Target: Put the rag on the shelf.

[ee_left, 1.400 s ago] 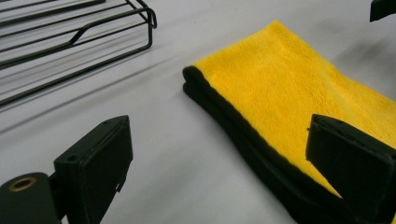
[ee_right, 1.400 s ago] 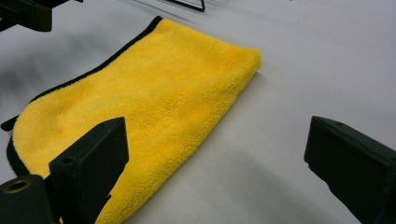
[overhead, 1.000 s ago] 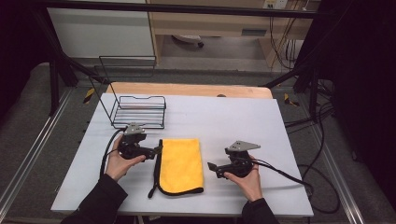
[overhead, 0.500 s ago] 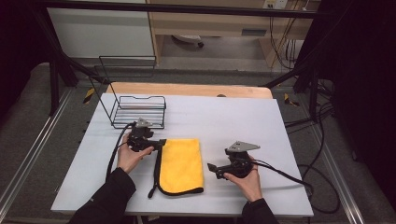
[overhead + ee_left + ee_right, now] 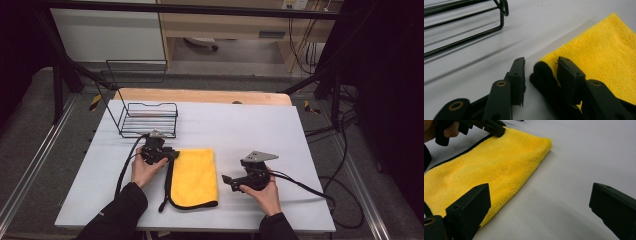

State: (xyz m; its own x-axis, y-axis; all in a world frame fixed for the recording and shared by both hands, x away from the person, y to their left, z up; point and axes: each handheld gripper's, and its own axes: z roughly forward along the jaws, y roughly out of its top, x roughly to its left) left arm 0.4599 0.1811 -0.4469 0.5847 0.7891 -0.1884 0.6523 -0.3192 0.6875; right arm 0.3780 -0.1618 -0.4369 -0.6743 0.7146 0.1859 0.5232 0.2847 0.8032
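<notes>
A folded yellow cloth (image 5: 194, 175) (image 5: 599, 55) (image 5: 486, 167) with black trim lies flat on the white table. My left gripper (image 5: 170, 154) (image 5: 541, 62) is low at the cloth's far left corner. Its jaws have just been closing, and the black-trimmed corner (image 5: 541, 75) stands between them. A gap still shows beside one jaw, so the pads do not pinch it. My right gripper (image 5: 226, 180) (image 5: 540, 192) rests on the table just right of the cloth, jaws wide open with nothing between them. From there I see the left gripper (image 5: 496, 128) at the cloth's far corner.
A black wire basket (image 5: 149, 120) (image 5: 461, 37) stands just beyond the left gripper at the table's back left. A wooden board (image 5: 200, 95) runs along the far edge. Cables trail from both grippers over the white tabletop (image 5: 260, 130).
My left gripper has moved right and down from beside the cloth onto its far left corner, and its jaws have narrowed around the trim. The right gripper has stayed put.
</notes>
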